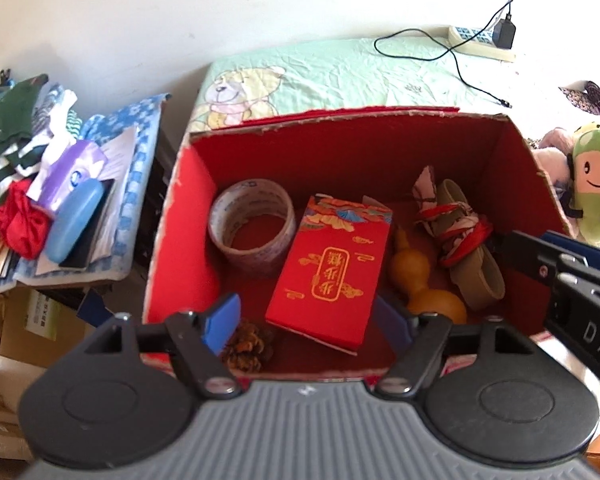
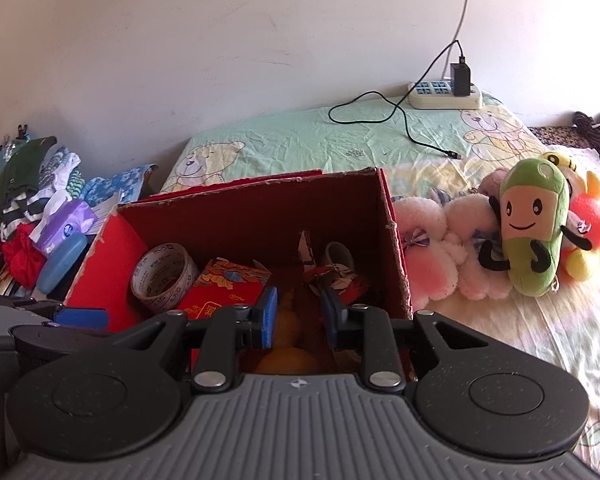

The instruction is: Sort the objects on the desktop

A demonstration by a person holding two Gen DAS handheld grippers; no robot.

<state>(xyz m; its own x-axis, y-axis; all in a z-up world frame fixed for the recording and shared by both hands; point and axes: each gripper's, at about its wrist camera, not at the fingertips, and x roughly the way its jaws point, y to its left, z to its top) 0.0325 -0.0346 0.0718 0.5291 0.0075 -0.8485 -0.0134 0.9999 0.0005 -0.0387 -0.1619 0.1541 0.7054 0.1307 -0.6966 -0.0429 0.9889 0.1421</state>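
Five things already lie in the red box [image 1: 188, 216], so by my reading the sorting is well along. Left gripper [image 1: 308, 320] hovers over the near edge, jaws spread wide with nothing gripped; the pine cone [image 1: 246, 346] sits just inside its left pad, and the red packet [image 1: 332, 264] lies flat between and just beyond the pads. Right gripper [image 2: 298, 314] stands partly open over the box, clamping nothing, with the orange gourd [image 2: 288, 344] directly below the gap between its pads. Past the left jaws, the tape roll [image 1: 252, 228] is off to the left and the ribbon-wrapped bundle [image 1: 456, 236] off to the right. Farther out, beyond the box wall to the right of the right jaws, the plush toys [image 2: 532, 236] lie on the bedsheet [image 2: 300, 140]; whether they are left to sort, I can't say.
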